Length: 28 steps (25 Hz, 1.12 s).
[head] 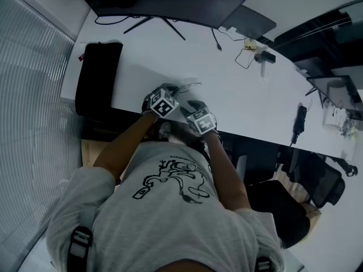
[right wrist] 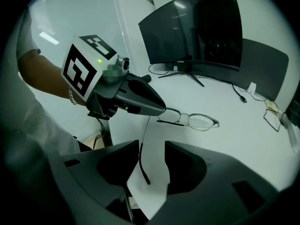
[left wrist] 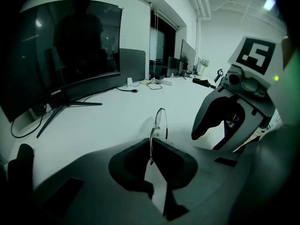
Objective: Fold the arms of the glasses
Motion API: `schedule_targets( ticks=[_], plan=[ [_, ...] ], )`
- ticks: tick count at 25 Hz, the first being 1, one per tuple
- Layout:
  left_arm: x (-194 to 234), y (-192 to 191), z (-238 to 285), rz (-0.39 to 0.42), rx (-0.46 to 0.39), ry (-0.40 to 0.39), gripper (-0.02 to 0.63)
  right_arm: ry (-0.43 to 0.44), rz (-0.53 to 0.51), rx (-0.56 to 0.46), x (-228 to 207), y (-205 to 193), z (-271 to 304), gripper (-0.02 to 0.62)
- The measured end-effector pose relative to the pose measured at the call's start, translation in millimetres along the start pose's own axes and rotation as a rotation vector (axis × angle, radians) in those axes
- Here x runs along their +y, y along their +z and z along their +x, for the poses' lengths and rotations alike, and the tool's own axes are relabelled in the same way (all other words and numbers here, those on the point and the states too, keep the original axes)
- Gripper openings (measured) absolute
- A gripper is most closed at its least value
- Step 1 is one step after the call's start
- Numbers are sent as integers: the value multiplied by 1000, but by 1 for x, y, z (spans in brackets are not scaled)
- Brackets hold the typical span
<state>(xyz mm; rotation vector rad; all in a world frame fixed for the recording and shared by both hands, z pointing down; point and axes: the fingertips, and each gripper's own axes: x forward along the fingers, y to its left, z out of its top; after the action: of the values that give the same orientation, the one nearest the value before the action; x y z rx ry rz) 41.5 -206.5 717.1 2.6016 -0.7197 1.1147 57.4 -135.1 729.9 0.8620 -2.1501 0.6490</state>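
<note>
Two hand-held grippers meet near the front edge of a white worktop (head: 238, 89) in the head view. The left gripper (head: 169, 89) and right gripper (head: 193, 104) angle in toward each other. Just ahead of their tips are the thin wire-rimmed clear-lensed glasses (head: 190, 85), too small here to show which way they point. A black rectangular soft case (head: 99, 78) lies flat at the worktop's left end, and its contents cannot be seen. A dark curved monitor (head: 170, 1) stands along the far edge.

From the left gripper view, the glasses (left wrist: 159, 120) are seen edge-on, with the long axis of the front frame running straight away from the camera. One slim arm comes back from the frame into the left gripper (left wrist: 151, 142), whose jaws are closed to a narrow slit around it. The right gripper (left wrist: 206, 142) hangs off to the right with its jaws spread. The monitor (left wrist: 65, 55) is on the left, behind the worktop (left wrist: 108, 121).

From the right gripper view, the glasses (right wrist: 201, 122) stretch left to right across the worktop (right wrist: 225, 149), and both lenses are visible. The left gripper (right wrist: 161, 109) pinches the frame's left end, and its jaws read as one closed wedge. From there an unfolded arm runs toward the camera. Its dark ear tip lies between the parted jaws of the right gripper (right wrist: 151, 143), close beside the left jaw and not clamped. The monitor (right wrist: 197, 32) stands behind.
</note>
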Motion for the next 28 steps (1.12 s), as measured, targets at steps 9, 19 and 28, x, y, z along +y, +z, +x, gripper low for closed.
schedule_targets(
  ticks=[9,19,28],
  plan=[
    [-3,-2,-6,-13,-5,-6,35,-3,-15,57,10,-9,-4,189],
    [-3,-7,-9,-33,-3,-22,35,-36,-11,63,1,-11,-4,189],
    [-5,-12,-11,-53,8,-37,34,-71,22,60,-13,-13,-6,189]
  ],
)
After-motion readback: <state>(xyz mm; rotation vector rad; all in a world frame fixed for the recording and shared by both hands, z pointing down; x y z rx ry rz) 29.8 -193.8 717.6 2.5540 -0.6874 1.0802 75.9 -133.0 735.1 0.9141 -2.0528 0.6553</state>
